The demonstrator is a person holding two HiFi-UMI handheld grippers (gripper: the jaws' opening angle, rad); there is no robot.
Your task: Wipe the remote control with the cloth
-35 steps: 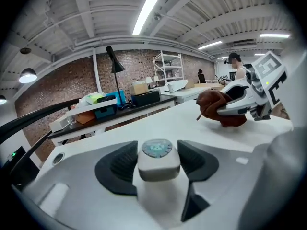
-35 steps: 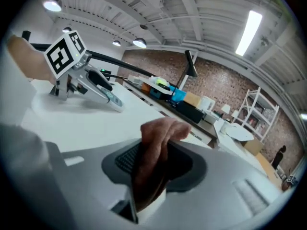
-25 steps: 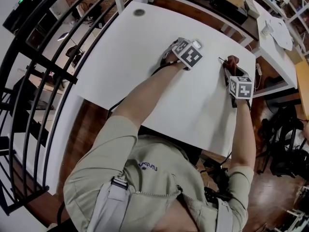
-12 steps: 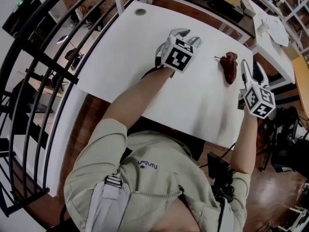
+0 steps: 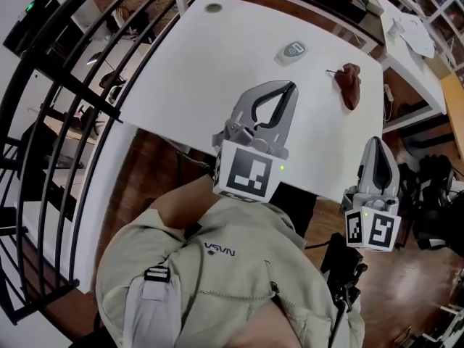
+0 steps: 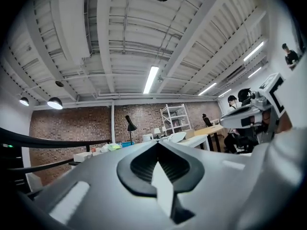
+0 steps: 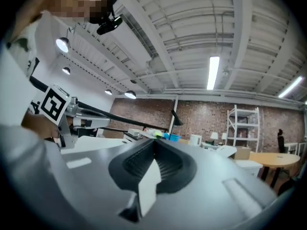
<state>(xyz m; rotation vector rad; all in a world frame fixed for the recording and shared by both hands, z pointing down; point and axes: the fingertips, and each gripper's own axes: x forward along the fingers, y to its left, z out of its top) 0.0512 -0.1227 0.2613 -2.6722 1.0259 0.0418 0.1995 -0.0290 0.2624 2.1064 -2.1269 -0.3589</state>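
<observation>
Remote control (image 5: 293, 50) near brown cloth (image 5: 351, 85), white table (image 5: 210, 78), NASA shirt (image 5: 217, 281)

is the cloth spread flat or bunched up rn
Bunched up: the cloth lies as a narrow crumpled lump on the white table, not spread flat.

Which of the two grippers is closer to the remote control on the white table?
Left. The left gripper is raised, its tip just short of the remote control in the head view; the right gripper hangs beyond the table's near right corner, farther away.
</observation>
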